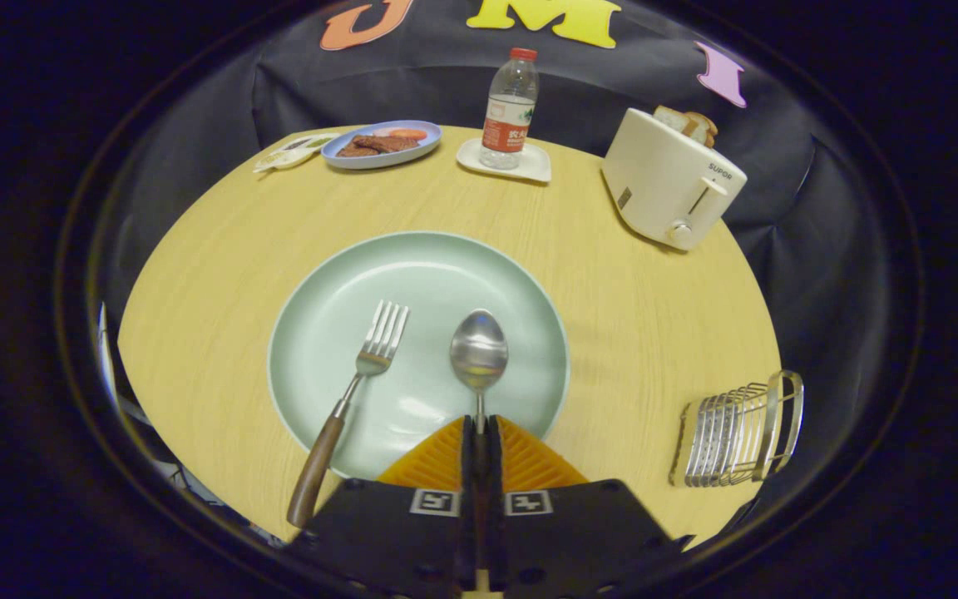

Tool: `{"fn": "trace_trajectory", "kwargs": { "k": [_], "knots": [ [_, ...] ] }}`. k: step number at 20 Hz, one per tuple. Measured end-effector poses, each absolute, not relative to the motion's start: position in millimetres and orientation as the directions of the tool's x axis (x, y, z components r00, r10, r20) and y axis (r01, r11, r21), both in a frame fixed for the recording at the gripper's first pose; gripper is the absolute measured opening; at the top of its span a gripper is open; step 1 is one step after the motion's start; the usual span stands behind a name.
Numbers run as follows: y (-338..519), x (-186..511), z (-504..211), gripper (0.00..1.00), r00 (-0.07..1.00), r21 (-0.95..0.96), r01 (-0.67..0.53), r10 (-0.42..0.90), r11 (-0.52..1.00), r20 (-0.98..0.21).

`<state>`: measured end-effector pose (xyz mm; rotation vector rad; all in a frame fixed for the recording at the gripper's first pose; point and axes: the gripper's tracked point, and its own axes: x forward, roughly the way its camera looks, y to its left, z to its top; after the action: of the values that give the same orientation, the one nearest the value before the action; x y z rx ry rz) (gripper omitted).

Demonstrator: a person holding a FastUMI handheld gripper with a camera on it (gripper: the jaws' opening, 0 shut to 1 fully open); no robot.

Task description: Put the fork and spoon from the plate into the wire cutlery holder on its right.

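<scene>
A pale green plate (338,333) lies in the middle of the round wooden table. On it rest a fork (362,374) with a brown wooden handle, left of my fingers, and a metal spoon (479,349) straight ahead. My gripper (480,426) is shut on the spoon's handle, which runs back between the two fingers and is hidden there; the bowl points away from me. The wire cutlery holder (741,437) stands on the table to the right of the plate, near the table's edge.
At the back stand a white toaster (669,179) with bread in it, a water bottle (510,108) on a small white tray (533,162), a blue plate of food (379,146) and a sachet (292,152). Bare tabletop (637,324) lies between plate and holder.
</scene>
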<state>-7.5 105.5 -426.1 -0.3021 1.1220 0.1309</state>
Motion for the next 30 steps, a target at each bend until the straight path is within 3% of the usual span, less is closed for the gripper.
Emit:
{"fn": "trace_trajectory", "kwargs": {
  "k": [7,12,16,24,30],
  "knots": [
    [100,-15,-359,0.01,0.368,-0.052,-0.157,0.01,0.986,-0.93],
    [34,-17,-280,0.01,0.337,-0.071,-0.108,-0.031,0.992,-0.941],
    [-33,-29,-245,0.01,0.222,-0.049,-0.023,-0.043,0.999,-0.974],
    [-97,-52,-273,0.01,-0.009,-0.07,0.066,-0.07,0.995,-0.998],
    [-109,-43,-295,0.02,-0.063,-0.062,0.123,-0.055,0.99,-0.997]
  ]
}}
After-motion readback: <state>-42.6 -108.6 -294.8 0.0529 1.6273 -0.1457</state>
